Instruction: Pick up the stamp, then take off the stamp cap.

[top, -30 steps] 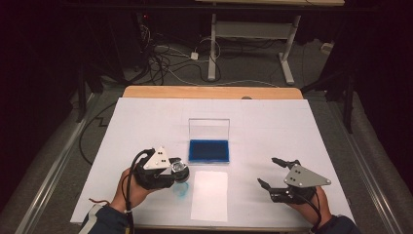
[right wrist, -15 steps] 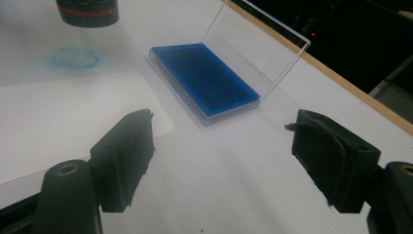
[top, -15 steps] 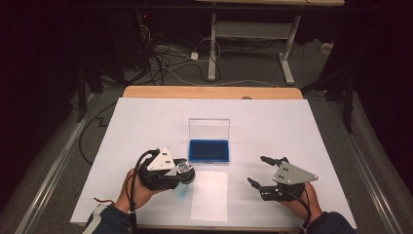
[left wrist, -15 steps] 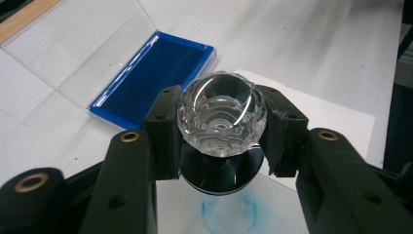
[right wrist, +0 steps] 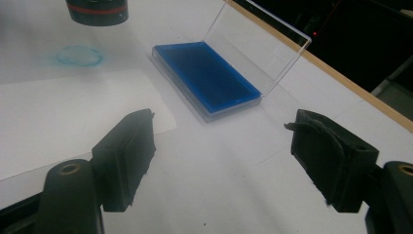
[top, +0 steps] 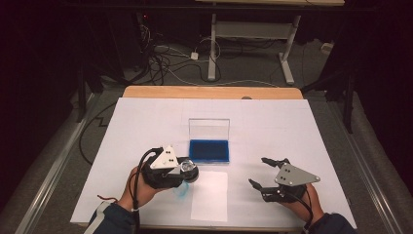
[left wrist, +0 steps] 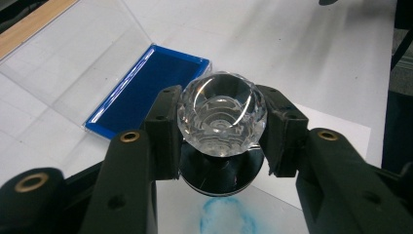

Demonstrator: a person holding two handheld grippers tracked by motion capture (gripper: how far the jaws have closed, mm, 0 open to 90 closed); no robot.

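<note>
My left gripper (top: 187,171) is shut on a stamp with a faceted clear knob (left wrist: 221,114) and a round black base. It holds the stamp just above a round blue print (left wrist: 226,219) on the white table cover. An ink pad (top: 209,151) with a blue bed lies beyond, its clear lid (right wrist: 258,44) standing open. My right gripper (top: 257,170) hovers open at the front right, nothing between its jaws. In the right gripper view the gripper (right wrist: 229,146) faces the ink pad (right wrist: 207,73), and the stamp base (right wrist: 97,9) hangs over the blue print (right wrist: 79,55).
A white paper sheet (top: 209,195) lies at the table's front between the two grippers. The table's wooden far edge (top: 209,91) borders a dark floor with cables and a desk frame.
The right gripper has shifted a little to the left, toward the paper. The left gripper with the stamp has edged slightly to the right.
</note>
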